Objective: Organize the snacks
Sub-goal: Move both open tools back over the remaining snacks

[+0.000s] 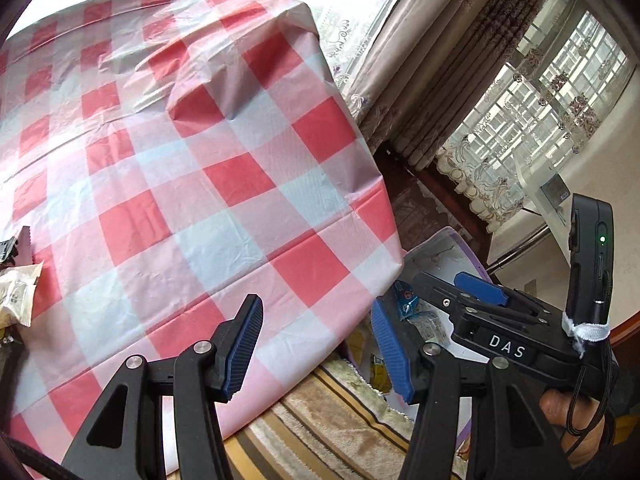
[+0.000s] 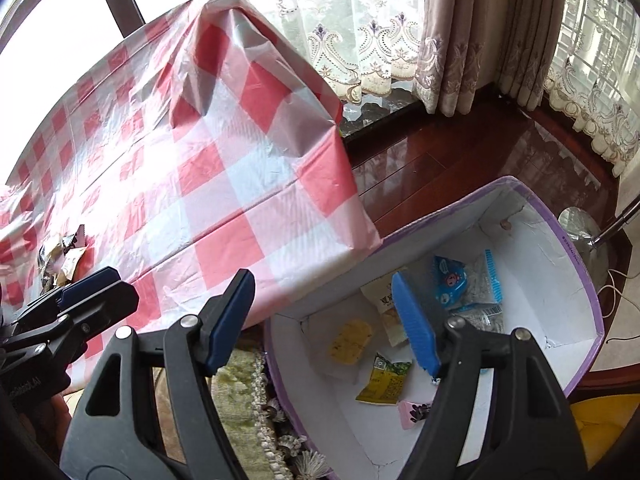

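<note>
My left gripper [image 1: 316, 350] hangs open over the front corner of the table, nothing between its blue pads. My right gripper [image 2: 322, 322] is open too, with no snack in it, above the near edge of a white box with a purple rim [image 2: 576, 264]. In the box lie several snacks: a blue packet [image 2: 450, 282], a yellow piece [image 2: 350, 342], a green-and-yellow packet [image 2: 384, 380], a pink one [image 2: 410, 414]. More wrapped snacks [image 2: 66, 258] lie in a small heap on the table at the left; the left wrist view catches them too, snack packets [image 1: 16, 292] at its left edge.
A red-and-white checked cloth [image 1: 180, 160] covers the table and hangs over its edges. The box stands on the floor beside the table, by a striped rug [image 1: 320, 412]. Dark wooden floor [image 2: 460, 152], curtains and windows lie behind. A metal stand base [image 2: 580, 220] is beyond the box.
</note>
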A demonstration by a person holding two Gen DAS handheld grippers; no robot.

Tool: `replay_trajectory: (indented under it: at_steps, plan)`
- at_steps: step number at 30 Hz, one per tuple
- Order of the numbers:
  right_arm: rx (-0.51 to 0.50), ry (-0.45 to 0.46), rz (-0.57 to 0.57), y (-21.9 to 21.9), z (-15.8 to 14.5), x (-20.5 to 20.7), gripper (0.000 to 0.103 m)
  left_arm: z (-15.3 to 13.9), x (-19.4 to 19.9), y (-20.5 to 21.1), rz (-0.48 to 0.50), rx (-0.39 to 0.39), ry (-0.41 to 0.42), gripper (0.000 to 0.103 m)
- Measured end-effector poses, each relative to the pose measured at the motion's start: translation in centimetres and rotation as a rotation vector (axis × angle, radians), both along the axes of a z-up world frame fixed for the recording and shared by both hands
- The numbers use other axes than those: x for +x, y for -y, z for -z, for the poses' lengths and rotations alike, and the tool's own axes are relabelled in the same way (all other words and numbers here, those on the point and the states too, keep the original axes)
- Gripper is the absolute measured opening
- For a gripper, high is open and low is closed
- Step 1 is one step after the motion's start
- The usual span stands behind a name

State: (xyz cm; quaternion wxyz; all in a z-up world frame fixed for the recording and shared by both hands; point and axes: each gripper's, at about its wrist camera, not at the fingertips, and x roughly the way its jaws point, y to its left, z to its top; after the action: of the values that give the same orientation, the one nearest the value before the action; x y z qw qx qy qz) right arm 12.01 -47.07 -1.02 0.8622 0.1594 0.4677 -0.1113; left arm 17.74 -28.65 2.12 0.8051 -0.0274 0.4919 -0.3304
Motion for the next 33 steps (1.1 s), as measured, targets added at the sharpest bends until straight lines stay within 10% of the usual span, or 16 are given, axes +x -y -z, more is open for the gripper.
replay_trajectory:
  at_steps: [33]
  plan:
    - [-0.175,0.045,-0.611,-23.2,-0.3,7.5,0.081,3.6,-2.1,-30.2,-0.814,-0.179,-0.119,0.057]
